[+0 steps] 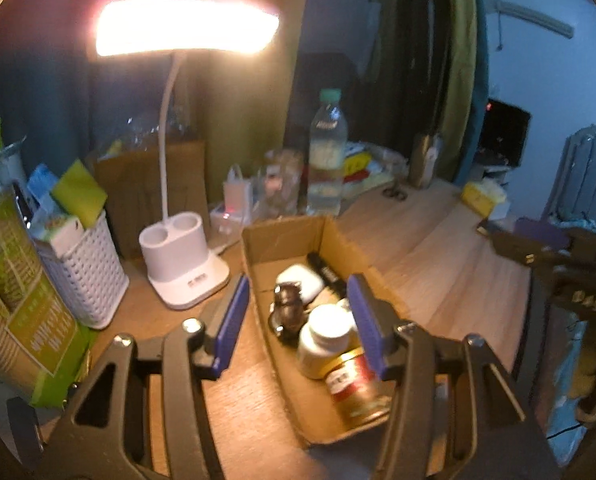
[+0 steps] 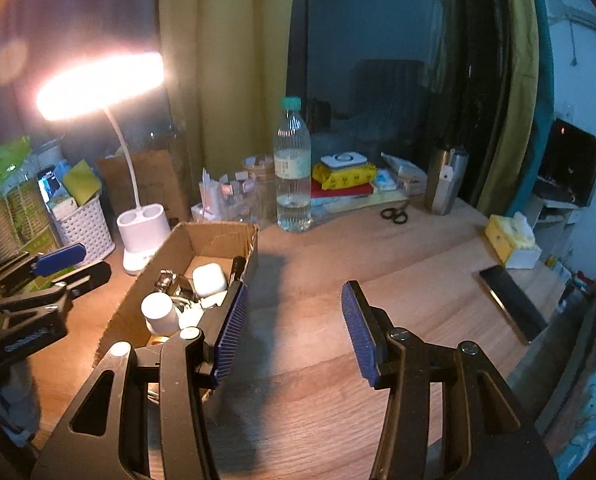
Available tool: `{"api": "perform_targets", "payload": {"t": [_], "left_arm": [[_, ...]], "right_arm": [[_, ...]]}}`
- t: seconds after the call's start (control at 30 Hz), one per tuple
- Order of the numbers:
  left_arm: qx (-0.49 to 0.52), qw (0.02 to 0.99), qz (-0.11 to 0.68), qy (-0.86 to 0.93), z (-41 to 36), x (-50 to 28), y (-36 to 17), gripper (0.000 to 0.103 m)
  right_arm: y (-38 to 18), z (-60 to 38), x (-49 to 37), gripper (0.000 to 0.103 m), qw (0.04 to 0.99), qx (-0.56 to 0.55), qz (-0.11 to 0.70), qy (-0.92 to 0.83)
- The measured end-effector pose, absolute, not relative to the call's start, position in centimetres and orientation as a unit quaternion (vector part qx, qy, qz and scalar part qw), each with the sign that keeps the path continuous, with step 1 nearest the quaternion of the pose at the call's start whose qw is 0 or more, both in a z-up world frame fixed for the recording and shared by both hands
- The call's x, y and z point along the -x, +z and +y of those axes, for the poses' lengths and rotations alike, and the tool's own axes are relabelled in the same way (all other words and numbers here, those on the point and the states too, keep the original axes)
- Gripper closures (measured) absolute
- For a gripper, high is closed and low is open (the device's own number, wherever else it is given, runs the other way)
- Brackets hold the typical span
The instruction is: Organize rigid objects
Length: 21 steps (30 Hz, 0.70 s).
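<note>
An open cardboard box lies on the wooden desk, with rigid items inside. They include a white pill bottle, a red-labelled jar with a gold lid, a white earbud case, a black pen and a small metal piece. My left gripper hovers open above the box, and its blue pads touch none of these. In the right wrist view it shows at the left edge, beside the box. My right gripper stands open over bare desk, right of the box, with nothing between its pads.
A lit white desk lamp and a white basket stand left of the box. Behind are a water bottle, scissors, a steel flask and yellow packets. At the right lie a tissue box and a dark flat slab.
</note>
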<state>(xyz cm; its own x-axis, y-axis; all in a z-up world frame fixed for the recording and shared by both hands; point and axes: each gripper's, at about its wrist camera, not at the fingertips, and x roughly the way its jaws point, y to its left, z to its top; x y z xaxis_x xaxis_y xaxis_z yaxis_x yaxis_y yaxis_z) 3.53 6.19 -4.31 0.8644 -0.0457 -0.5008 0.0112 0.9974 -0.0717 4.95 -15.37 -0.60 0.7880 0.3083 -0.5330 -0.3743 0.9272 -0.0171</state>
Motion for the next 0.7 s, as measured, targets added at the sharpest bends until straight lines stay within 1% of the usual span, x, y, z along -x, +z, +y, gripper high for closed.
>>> {"api": "perform_targets", "payload": {"t": [0.03, 0.1, 0.23, 0.3, 0.37, 0.43, 0.47, 0.5, 0.57, 0.6, 0.7], "left_arm": [[0.034, 0.966, 0.257, -0.019, 6.0, -3.2, -3.9, 0.050], [0.035, 0.968, 0.248, -0.027, 5.9, -2.4, -3.0, 0.050], [0.037, 0.973, 0.226, -0.029, 5.8, -1.3, -1.6, 0.050], [0.038, 0.975, 0.217, -0.025, 6.0, -0.9, -1.1, 0.050], [0.035, 0.978, 0.205, -0.017, 6.1, -0.4, -0.5, 0.048], [0.031, 0.981, 0.193, -0.010, 6.2, 0.0, 0.1, 0.033], [0.029, 0.982, 0.184, -0.009, 6.3, 0.2, 0.3, 0.023], [0.025, 0.984, 0.176, -0.007, 6.3, 0.4, 0.6, 0.022], [0.017, 0.986, 0.168, -0.003, 6.3, 0.6, 1.0, 0.020], [0.013, 0.986, 0.167, -0.001, 6.3, 0.7, 1.3, 0.017], [0.015, 0.986, 0.167, -0.001, 6.6, 0.8, 1.6, 0.015]], "right_arm": [[-0.3, -15.3, -4.8, 0.050, 0.945, 0.061, 0.266, 0.181], [0.4, -15.2, -4.2, 0.045, 0.948, 0.062, 0.255, 0.182], [1.6, -15.1, -3.1, 0.042, 0.953, 0.064, 0.237, 0.179], [2.1, -15.2, -2.7, 0.037, 0.957, 0.059, 0.225, 0.173], [2.7, -15.6, -2.3, 0.036, 0.961, 0.051, 0.216, 0.166], [3.4, -16.0, -1.8, 0.031, 0.965, 0.041, 0.205, 0.157], [3.7, -16.2, -1.5, 0.027, 0.967, 0.037, 0.199, 0.155], [4.0, -16.4, -1.3, 0.024, 0.969, 0.034, 0.193, 0.153], [4.5, -16.6, -0.9, 0.023, 0.971, 0.030, 0.183, 0.150], [4.6, -16.5, -0.7, 0.023, 0.972, 0.030, 0.179, 0.148], [4.9, -16.4, -0.2, 0.022, 0.974, 0.032, 0.172, 0.143]]}}
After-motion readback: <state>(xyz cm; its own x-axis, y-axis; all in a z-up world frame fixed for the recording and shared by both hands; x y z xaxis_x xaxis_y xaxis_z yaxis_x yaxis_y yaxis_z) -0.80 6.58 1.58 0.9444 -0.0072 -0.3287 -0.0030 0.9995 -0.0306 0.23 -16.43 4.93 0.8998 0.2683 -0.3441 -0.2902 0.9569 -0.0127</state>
